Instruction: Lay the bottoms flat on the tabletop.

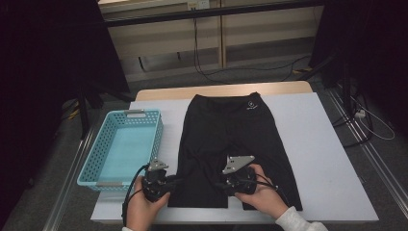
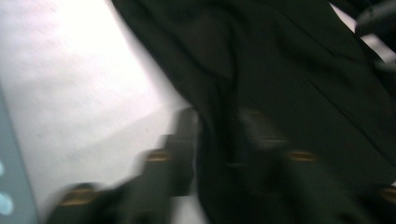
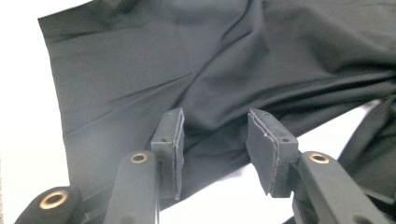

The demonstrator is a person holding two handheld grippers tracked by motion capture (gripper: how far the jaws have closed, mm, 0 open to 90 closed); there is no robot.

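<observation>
One pair of black shorts (image 1: 231,144), one blue basket (image 1: 103,168), two grippers.

My high view sits above my side of the white-topped table (image 1: 332,159), facing forward and down, far enough to take in the whole top, the perforated light-blue plastic basket (image 1: 122,147) and the floor beyond. My left gripper view rides low, very near, blurred, looking along its jaws at the black fabric shorts (image 2: 299,84), with the basket's edge (image 2: 14,186) at its left. My right gripper view is also close, angled down along its jaws onto the shorts (image 3: 224,60). All three views share the near hem of the shorts (image 1: 231,144) and the white tabletop beside it.
</observation>
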